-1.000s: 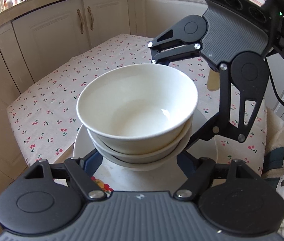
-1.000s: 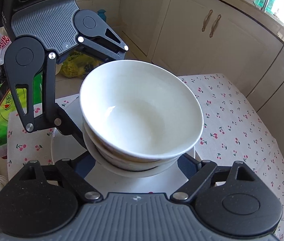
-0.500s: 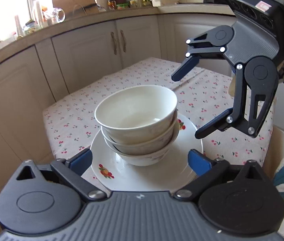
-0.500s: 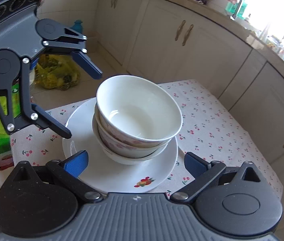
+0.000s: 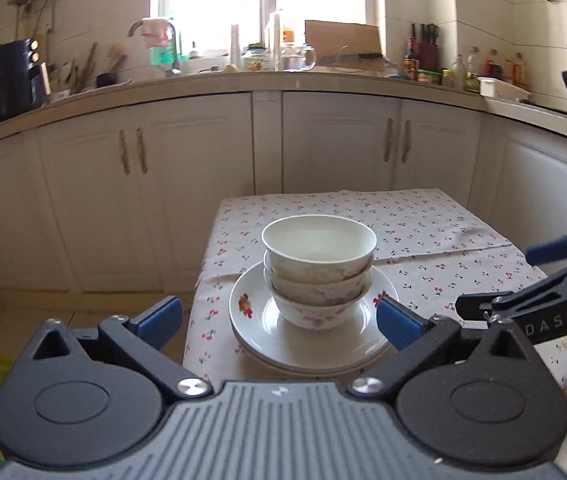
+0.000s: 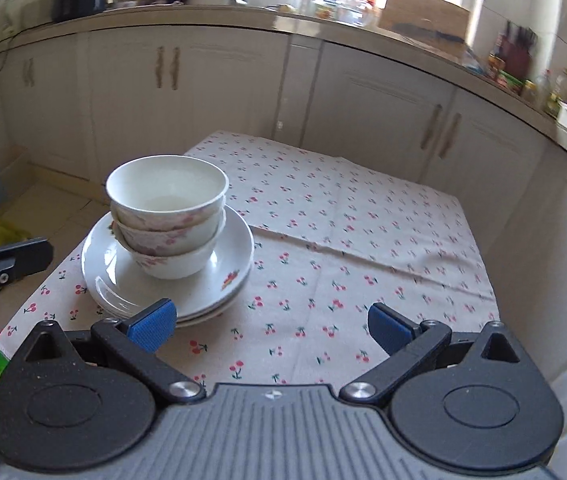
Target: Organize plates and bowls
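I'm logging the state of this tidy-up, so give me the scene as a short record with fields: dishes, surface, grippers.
dishes: three white floral ceramic bowls nested, standing on stacked white plates with a fruit motif
surface: table under a cherry-print tablecloth; stack sits near one corner
left gripper: open, nothing between its blue pads, clear of the stack
right gripper: open, empty, over bare cloth beside the plates
background: cream cabinets, cluttered worktop
task state: bowls and plates stacked together

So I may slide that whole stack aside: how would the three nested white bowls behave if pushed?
The three nested white bowls look glazed, so probably slippery. They sit tall and slightly askew on the stacked white plates, so likely to tip.
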`<state>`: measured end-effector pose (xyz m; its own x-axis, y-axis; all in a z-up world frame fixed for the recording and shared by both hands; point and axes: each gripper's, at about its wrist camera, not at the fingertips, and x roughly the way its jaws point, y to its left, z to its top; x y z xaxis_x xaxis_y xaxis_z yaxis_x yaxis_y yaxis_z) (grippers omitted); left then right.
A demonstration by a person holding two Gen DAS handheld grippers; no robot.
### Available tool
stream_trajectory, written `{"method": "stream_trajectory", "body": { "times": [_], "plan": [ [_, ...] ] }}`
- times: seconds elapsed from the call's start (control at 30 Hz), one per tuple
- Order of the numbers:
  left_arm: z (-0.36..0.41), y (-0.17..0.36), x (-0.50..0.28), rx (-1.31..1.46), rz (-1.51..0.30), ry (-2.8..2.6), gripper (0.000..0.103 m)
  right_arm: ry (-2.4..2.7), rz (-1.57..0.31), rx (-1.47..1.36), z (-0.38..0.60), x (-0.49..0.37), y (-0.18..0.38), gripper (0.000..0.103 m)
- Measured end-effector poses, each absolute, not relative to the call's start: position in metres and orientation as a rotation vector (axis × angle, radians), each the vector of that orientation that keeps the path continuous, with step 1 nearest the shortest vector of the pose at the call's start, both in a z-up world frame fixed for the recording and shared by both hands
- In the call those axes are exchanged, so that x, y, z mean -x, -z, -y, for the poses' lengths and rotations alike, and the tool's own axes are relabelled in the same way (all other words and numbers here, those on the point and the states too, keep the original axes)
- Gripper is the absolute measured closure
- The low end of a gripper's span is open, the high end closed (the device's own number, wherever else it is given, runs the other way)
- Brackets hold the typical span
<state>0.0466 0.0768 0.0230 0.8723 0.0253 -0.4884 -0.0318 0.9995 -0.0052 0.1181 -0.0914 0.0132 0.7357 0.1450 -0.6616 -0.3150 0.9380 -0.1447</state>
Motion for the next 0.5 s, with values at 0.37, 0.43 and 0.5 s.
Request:
{"method": "stream_trajectory", "body": {
  "times": [0.37,0.43,0.5],
  "plan": [
    [-0.058,-0.039,-0.011,0.054,-0.482,-0.052,0.001,-0.188,-0.581,0.222,0.100,-0.061,-0.035,0.000],
    [-0.055,-0.040,-0.008,0.050,-0.476,-0.056,0.001,-0.183,-0.564,0.213,0.102,-0.058,-0.038,0.000],
    [-0.053,-0.041,-0.006,0.043,-0.469,-0.071,0.001,-0.181,-0.560,0.207,0.102,-0.057,-0.040,0.000]
  ]
}}
